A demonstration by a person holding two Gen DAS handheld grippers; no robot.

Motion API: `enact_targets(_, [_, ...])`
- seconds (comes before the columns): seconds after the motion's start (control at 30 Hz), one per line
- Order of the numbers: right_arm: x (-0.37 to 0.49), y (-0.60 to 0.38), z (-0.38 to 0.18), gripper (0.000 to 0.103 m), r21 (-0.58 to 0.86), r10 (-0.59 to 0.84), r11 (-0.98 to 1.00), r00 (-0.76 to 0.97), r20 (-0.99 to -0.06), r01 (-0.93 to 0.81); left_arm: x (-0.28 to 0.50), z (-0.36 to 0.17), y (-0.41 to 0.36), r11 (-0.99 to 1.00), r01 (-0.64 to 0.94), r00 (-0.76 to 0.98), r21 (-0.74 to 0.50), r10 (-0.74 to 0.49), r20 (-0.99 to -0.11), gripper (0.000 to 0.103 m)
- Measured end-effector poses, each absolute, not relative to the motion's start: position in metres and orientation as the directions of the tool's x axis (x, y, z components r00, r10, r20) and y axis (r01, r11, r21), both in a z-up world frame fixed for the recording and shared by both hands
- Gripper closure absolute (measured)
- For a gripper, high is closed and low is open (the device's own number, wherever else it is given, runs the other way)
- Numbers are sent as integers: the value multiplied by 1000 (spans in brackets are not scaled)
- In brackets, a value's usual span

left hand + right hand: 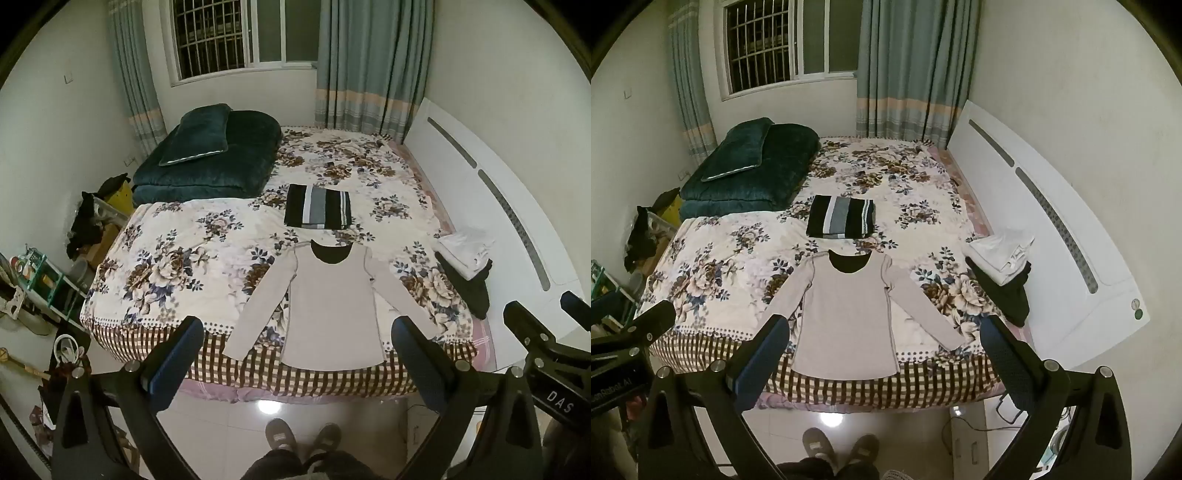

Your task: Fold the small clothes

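Observation:
A beige long-sleeved top (328, 306) lies flat on the floral bed (177, 266), sleeves spread, hem at the near edge; it also shows in the right wrist view (846, 317). A folded black, grey and white striped garment (317, 206) lies beyond its collar, also seen in the right wrist view (842, 218). My left gripper (295, 332) is open and empty, held above the floor before the bed. My right gripper (882, 332) is open and empty too, beside the left one.
A pile of white and black clothes (465, 266) lies at the bed's right edge by the white headboard (498, 192). A folded dark green quilt with pillow (207, 155) sits at the far left. Clutter and a shelf (44, 280) stand left of the bed.

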State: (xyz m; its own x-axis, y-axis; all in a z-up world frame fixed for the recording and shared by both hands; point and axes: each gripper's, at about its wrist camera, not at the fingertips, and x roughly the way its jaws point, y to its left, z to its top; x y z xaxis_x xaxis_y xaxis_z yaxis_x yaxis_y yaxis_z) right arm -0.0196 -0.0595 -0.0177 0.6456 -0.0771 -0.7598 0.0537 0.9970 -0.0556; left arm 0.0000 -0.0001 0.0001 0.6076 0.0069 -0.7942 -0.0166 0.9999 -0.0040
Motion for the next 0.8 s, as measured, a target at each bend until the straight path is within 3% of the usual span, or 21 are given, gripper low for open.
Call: enact_targets(0.8, [-18,-60,-18,0,-63,-84,996,650,-755,55,2,1,5,1000,-15,613,-7,4,-790,0])
